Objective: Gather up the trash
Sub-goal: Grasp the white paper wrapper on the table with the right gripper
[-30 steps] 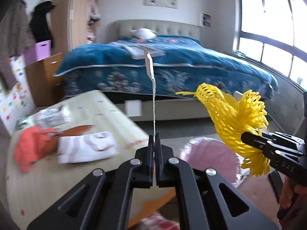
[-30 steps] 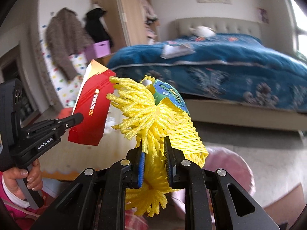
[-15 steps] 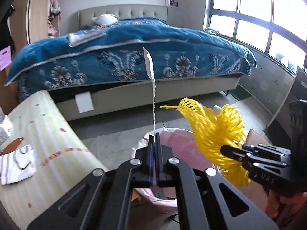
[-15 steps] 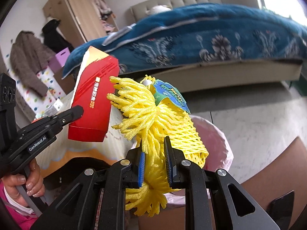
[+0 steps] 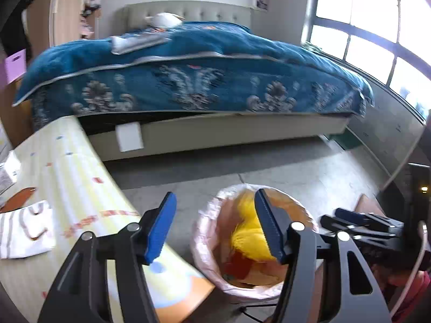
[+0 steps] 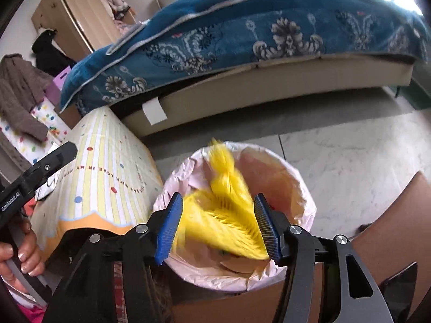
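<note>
A bin with a pink liner (image 5: pixel 207 245) (image 6: pixel 299 185) stands on the floor beside the table. My left gripper (image 5: pixel 215 226) is open and empty above its left rim. The red packet (image 5: pixel 238 265) lies inside the bin. My right gripper (image 6: pixel 218 228) is open right over the bin. The yellow foam net (image 6: pixel 223 207) is blurred between its fingers, loose and dropping into the bin; it also shows in the left wrist view (image 5: pixel 247 231). The right gripper shows at the right of the left wrist view (image 5: pixel 358 222).
A table with a striped yellow cloth (image 5: pixel 67 177) (image 6: pixel 107 172) stands left of the bin, with a white wrapper (image 5: pixel 24 231) and other litter on it. A bed with a blue quilt (image 5: pixel 188 80) lies behind. A brown cardboard piece (image 6: pixel 390 215) is at the right.
Both grippers have opened over the bin. The left one let go of the red packet, now in the bin. The right one let go of the yellow net, which is falling in.
</note>
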Demonstrator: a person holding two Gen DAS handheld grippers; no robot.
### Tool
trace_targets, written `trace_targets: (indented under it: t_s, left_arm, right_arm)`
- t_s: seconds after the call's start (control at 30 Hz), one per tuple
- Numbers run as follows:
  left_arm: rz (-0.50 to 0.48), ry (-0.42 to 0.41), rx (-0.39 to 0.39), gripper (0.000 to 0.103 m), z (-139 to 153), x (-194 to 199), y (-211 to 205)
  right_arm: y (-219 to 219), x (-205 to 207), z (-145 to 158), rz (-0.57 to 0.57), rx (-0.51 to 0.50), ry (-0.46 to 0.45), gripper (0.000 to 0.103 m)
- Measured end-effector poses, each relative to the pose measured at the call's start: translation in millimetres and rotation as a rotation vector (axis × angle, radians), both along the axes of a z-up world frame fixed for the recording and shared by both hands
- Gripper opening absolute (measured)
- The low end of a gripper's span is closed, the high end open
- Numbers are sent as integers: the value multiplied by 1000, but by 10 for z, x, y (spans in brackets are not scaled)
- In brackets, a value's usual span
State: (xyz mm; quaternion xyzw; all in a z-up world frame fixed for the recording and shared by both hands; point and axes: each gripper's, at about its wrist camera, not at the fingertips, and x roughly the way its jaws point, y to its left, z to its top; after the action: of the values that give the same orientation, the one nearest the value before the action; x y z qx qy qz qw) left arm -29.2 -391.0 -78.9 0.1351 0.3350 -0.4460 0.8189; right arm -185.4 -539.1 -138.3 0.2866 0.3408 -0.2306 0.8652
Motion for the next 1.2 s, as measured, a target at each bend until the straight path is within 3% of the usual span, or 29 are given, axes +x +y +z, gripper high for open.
trace_targets:
  t_s: [0.27, 0.47, 0.7, 0.97, 1.2]
  left_arm:
    - [149, -46, -44, 66, 241, 217, 716]
    - [286, -61, -51, 69, 355, 379, 1445]
    - [467, -79, -45, 74, 414, 553, 2364]
    - [675, -101, -24, 77, 412, 826, 3236]
    - [773, -74, 5, 77, 261, 1080, 3602]
  right_arm:
    - [280, 94, 433, 54, -94, -89, 56]
    - [774, 391, 782, 194, -157, -135, 56]
    - [1335, 932, 976, 366, -199, -127, 56]
    - [2004, 1529, 1001, 536, -241, -125, 56]
    - [2481, 2135, 778, 666, -265, -53, 56]
